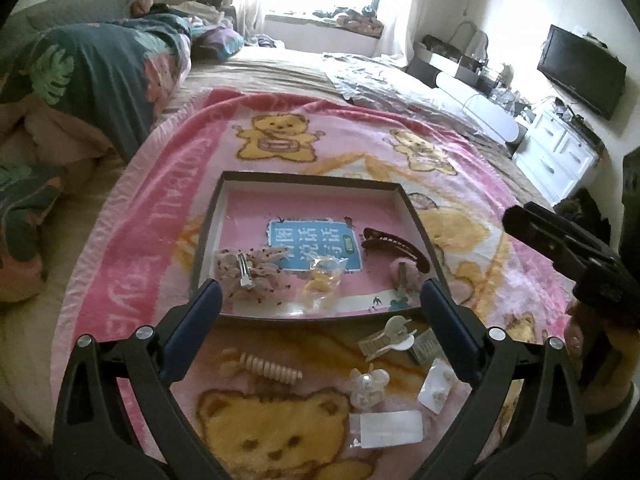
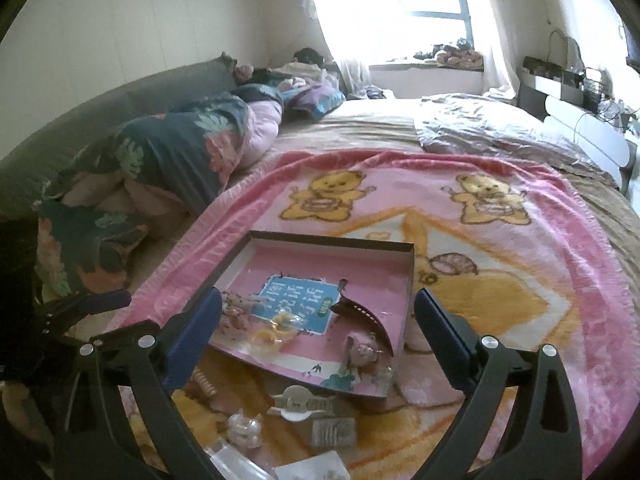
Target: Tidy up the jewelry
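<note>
A shallow dark-rimmed box (image 1: 416, 216) lies on the pink bear-print blanket (image 1: 168, 184) spread over the bed, in the middle of both views, and the sorting looks roughly half done. Inside the box already are a frilly pink hair clip (image 1: 248, 266) at lower left, a small bag of yellow rings (image 1: 322, 280) at centre, a dark brown hair claw clip (image 1: 398, 246) at right, and a pink fuzzy clip (image 2: 362, 350) near the lower right corner. Still out on the blanket, in the lower part of the left wrist view, are a cream spiral hair clip (image 1: 272, 372), a white pearl clip (image 1: 366, 388), a cream claw clip (image 1: 390, 338), a card of earrings (image 1: 438, 390) and a clear packet (image 1: 390, 428). The left claw (image 1: 320, 292) is spread wide and empty; the right claw (image 2: 318, 308) likewise gapes wide, holding nothing.
</note>
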`<action>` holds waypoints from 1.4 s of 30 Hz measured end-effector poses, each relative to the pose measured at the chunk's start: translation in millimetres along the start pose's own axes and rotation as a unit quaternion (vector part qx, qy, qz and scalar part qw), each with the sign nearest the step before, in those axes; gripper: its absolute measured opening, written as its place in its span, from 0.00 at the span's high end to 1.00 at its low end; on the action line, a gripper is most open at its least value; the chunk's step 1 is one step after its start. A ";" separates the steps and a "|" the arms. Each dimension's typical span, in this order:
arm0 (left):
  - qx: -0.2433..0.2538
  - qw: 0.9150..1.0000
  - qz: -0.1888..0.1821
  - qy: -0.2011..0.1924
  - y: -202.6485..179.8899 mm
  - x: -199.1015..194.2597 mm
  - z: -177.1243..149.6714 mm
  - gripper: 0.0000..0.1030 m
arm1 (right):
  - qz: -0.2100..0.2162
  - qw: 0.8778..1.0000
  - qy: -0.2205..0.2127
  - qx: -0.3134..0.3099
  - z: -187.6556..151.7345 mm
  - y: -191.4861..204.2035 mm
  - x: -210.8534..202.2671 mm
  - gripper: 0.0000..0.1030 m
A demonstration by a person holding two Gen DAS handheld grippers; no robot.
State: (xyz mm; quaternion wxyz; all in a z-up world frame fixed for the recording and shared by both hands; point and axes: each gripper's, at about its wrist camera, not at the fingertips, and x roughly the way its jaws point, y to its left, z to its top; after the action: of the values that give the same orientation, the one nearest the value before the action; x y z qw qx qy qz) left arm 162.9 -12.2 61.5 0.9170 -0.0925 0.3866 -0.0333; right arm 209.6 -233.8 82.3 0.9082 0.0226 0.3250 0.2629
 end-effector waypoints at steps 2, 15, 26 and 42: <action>-0.001 1.000 -0.003 -0.006 0.0 -6.7 -0.2 0.09 | -0.001 1.000 -0.005 -0.002 1.2 2.2 -9.4 0.06; 0.009 1.000 -0.003 -0.019 0.5 -39.4 -12.8 0.09 | -0.005 0.999 -0.026 -0.023 -6.5 21.7 -55.3 0.06; 0.023 1.000 0.007 -0.014 2.3 -52.9 -35.1 0.09 | -0.007 0.999 -0.021 -0.035 -36.1 33.3 -80.1 0.06; 0.044 0.999 0.025 0.007 5.8 -55.5 -67.2 0.09 | -0.014 0.999 0.018 -0.035 -85.1 37.4 -85.5 0.06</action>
State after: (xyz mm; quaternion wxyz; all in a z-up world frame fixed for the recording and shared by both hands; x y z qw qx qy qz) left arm 75.9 -8.8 53.4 0.9180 -0.0422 0.3933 -0.0277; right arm 85.4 -254.7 72.6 0.9058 -0.0188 0.3325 0.2619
